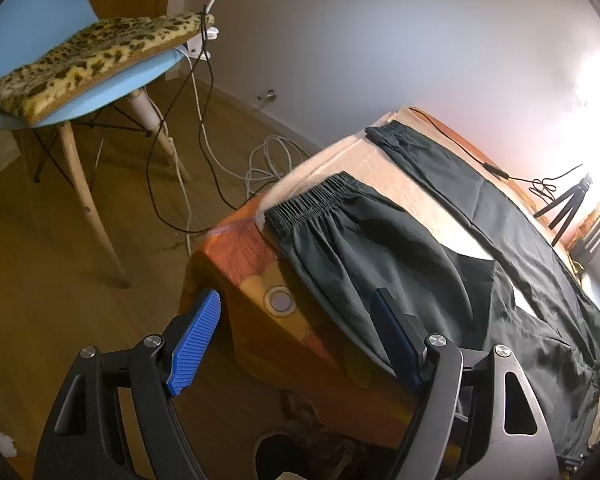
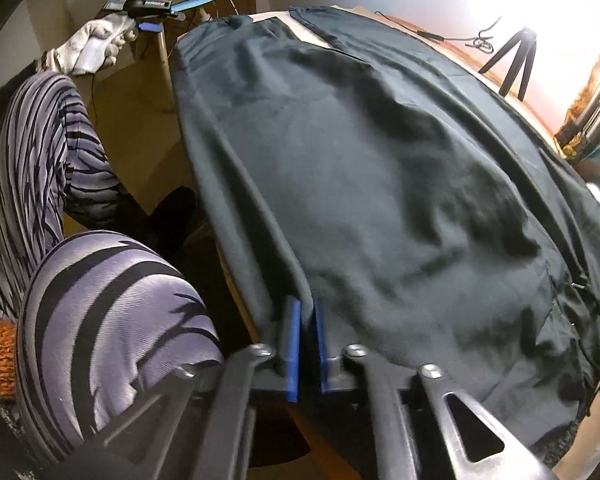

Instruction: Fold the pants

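Dark pants [image 1: 440, 248] lie spread on a wooden table [image 1: 256, 280], with the two elastic leg cuffs toward the far left end. They also fill the right wrist view [image 2: 380, 160]. My left gripper [image 1: 296, 312] is open and empty, off the table's near left corner, short of the nearer cuff [image 1: 312, 196]. It also shows in the right wrist view [image 2: 148, 20], held in a gloved hand. My right gripper [image 2: 307, 320] is shut on a fold of the pants at the near edge of the table.
A blue chair [image 1: 100, 92] with a leopard-print cushion [image 1: 96, 56] stands on the floor to the left, with cables [image 1: 204, 140] hanging and coiled beside it. A small black tripod [image 1: 568, 208] and a cable lie at the table's far side. The person's striped legs [image 2: 100, 300] are at the near left.
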Demonstrator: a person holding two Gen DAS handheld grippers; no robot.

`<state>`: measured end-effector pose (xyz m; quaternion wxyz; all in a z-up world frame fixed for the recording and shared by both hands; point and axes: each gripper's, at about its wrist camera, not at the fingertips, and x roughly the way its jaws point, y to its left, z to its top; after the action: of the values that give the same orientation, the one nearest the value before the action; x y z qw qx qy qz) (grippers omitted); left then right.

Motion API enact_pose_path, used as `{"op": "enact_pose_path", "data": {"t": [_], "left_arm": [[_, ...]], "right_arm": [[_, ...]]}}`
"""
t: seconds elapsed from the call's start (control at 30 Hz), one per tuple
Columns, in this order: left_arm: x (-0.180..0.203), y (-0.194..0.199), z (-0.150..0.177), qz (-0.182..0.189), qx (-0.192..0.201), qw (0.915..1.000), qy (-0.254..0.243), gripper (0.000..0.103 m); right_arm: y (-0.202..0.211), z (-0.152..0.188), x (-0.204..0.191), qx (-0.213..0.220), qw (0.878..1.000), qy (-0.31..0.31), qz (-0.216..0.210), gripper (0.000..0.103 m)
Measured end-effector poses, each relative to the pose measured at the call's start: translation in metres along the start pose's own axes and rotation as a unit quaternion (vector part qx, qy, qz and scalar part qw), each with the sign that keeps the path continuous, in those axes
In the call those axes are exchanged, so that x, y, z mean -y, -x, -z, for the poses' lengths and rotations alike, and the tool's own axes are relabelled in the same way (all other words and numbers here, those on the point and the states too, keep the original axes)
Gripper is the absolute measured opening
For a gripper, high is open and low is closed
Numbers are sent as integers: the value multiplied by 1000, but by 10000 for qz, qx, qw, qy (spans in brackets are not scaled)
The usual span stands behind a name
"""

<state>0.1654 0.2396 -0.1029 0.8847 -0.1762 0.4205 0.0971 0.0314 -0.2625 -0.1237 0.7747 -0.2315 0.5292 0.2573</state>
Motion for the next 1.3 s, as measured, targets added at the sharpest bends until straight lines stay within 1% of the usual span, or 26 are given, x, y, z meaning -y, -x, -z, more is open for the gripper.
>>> {"op": "enact_pose_path", "data": {"t": [0.1,0.17,0.23,0.3,0.4,0.5,0.57,0.7,0.8,1.0,1.07,1.13,1.17,1.2,1.23,1.27,1.3], "left_arm": [[-5,-1,-6,7,-1,10000,38,77],[-6,-5,-9,92,-73,9999,71,77],[-5,-10,-10,138,-165,9997,80,77],[-4,-14,-9,213,-236,9994,112,77],[-5,-23,-7,395,-396,9979,331,77],[-5,-32,-6,567,-534,9952,586,77],[-4,-38,-6,649,-610,9937,687,77],[2,-48,-8,636,-727,9921,795,78],[3,-55,-10,713,-826,9894,962,78],[11,-64,-15,560,-797,9895,1066,77],[13,-64,-15,473,-770,9898,1100,74],[14,-66,-16,374,-747,9904,1101,51],[14,-67,-16,344,-731,9905,1111,45],[14,-68,-16,376,-739,9901,1133,29],[14,-69,-16,356,-719,9901,1154,20],[15,-69,-16,332,-648,9906,1155,15],[15,-68,-16,326,-568,9913,1141,8]], "right_arm": [[14,-7,-1,174,9993,52,327,0],[29,-18,14,424,9973,-156,575,0],[36,-28,27,535,9947,-242,842,0],[40,-38,40,606,9916,-327,1096,0],[42,-46,53,632,9885,-420,1311,0],[38,-56,53,655,9879,-369,1354,0],[36,-56,51,658,9878,-326,1377,0],[34,-55,48,667,9882,-291,1346,0],[34,-51,49,707,9881,-333,1322,0],[39,-48,48,798,9877,-315,1311,0],[41,-48,47,827,9873,-305,1319,0],[43,-49,46,872,9862,-276,1377,0],[44,-49,47,891,9860,-272,1383,0],[45,-49,48,919,9857,-283,1381,0],[47,-50,48,939,9855,-291,1387,0],[47,-50,48,951,9852,-295,1393,0],[49,-50,48,970,9848,-293,1413,0]]}}
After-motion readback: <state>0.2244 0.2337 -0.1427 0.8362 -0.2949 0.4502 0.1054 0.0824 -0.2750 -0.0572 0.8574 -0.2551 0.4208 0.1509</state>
